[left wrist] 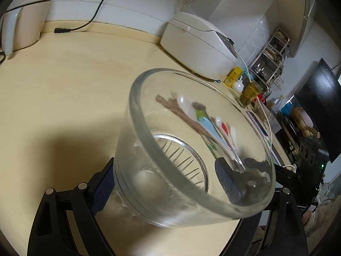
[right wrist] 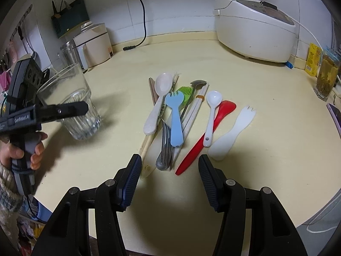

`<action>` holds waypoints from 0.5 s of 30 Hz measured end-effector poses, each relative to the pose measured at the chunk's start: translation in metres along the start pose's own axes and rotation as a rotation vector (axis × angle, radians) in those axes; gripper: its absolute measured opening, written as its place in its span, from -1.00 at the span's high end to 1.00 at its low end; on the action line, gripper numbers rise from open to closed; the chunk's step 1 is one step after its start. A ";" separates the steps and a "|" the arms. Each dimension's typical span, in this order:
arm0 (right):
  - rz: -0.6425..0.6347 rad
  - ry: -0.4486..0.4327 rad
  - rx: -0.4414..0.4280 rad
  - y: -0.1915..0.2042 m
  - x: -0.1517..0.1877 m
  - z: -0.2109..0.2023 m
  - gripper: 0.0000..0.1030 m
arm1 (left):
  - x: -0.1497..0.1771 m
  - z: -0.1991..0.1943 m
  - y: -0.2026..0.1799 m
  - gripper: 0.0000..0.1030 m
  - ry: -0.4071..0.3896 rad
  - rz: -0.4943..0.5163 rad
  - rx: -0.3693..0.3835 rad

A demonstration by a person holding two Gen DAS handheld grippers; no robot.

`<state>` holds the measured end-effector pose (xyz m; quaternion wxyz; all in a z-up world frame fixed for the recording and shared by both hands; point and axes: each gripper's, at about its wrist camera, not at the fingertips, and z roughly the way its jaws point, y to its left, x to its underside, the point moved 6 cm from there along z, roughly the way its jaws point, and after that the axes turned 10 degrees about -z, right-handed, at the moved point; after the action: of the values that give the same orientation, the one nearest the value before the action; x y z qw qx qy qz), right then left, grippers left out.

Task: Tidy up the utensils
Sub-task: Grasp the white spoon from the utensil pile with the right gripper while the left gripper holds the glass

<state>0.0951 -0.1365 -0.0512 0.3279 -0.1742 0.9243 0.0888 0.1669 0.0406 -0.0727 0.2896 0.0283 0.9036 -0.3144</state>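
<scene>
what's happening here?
A person is sorting utensils with a pair of handheld tongs in each hand. The left tongs are shut on an empty glass tumbler, held tilted. The right tongs are open just short of the utensil pile on the counter: spoons, forks, chopsticks, a green brush and a red knife. Nothing is in the glass yet.

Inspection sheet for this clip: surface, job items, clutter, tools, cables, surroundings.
Surface: cream countertop, mostly bare.
Job's things: glass lifted and tilted; utensil pile lying loose, including blue fork, red knife, white spoon.
Clutter: jar, yellow box.
Grippers: left tool clamps the glass; right tool open above the pile.
Cables: black cord, unplugged end on counter.
Surroundings: rice cooker, tiled wall.
</scene>
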 end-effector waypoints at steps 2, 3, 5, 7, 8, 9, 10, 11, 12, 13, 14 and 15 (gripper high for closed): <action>0.001 -0.011 -0.001 -0.002 0.000 -0.003 -0.10 | 0.005 0.001 -0.003 -0.77 0.000 0.004 -0.006; 0.003 -0.017 -0.001 -0.003 0.000 -0.004 -0.10 | 0.006 0.001 -0.004 -0.77 -0.002 0.007 -0.016; 0.012 -0.032 0.003 -0.009 -0.001 -0.008 -0.09 | 0.007 0.001 -0.004 -0.77 -0.008 0.006 -0.030; 0.032 -0.044 0.008 -0.018 0.000 -0.012 -0.10 | 0.007 0.001 -0.004 -0.77 -0.012 0.001 -0.032; 0.044 -0.048 0.008 -0.023 0.001 -0.014 -0.10 | 0.007 0.001 -0.004 -0.77 -0.012 0.001 -0.033; 0.057 -0.051 0.004 -0.028 0.001 -0.015 -0.10 | 0.007 0.002 -0.005 -0.77 -0.012 0.002 -0.034; 0.080 -0.054 0.000 -0.035 0.001 -0.017 -0.10 | 0.008 0.002 -0.005 -0.77 -0.012 0.002 -0.035; 0.098 -0.055 -0.005 -0.040 0.001 -0.017 -0.10 | 0.008 0.001 -0.004 -0.77 -0.012 0.002 -0.035; 0.118 -0.055 -0.011 -0.046 0.001 -0.018 -0.10 | 0.008 0.002 -0.004 -0.77 -0.012 0.002 -0.036; 0.153 -0.053 -0.020 -0.056 0.001 -0.018 -0.10 | 0.008 0.001 -0.004 -0.77 -0.012 0.002 -0.037; 0.179 -0.053 -0.023 -0.063 0.002 -0.019 -0.10 | 0.009 0.001 -0.004 -0.77 -0.013 0.004 -0.042; 0.206 -0.052 -0.021 -0.071 0.002 -0.019 -0.10 | 0.009 0.002 -0.004 -0.76 -0.009 0.005 -0.051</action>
<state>0.1094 -0.2079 -0.0414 0.3390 -0.0793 0.9275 0.1361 0.1598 0.0354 -0.0768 0.2951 0.0218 0.9099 -0.2905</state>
